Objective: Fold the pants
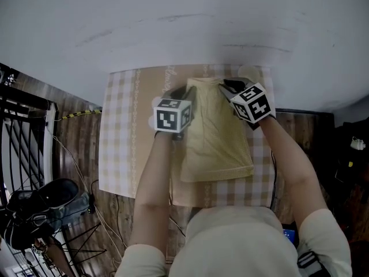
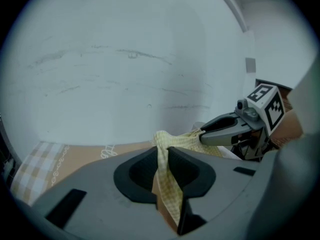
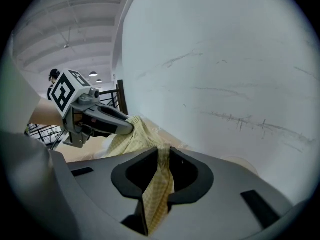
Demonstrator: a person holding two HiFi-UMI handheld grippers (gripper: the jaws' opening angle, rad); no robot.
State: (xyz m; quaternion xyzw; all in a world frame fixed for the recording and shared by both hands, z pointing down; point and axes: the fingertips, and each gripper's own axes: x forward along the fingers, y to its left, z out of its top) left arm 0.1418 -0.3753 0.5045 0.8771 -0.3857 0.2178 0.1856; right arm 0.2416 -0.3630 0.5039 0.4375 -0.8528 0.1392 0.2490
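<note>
Your left gripper and right gripper are each clamped on one corner of the far edge of the yellow checked pants, side by side above the checked tablecloth. The pants run lengthwise from that pinched edge back toward your body, and the near end seems to rest on the cloth. Neither hand is nearer, so the fold likely comes straight toward you.
</note>
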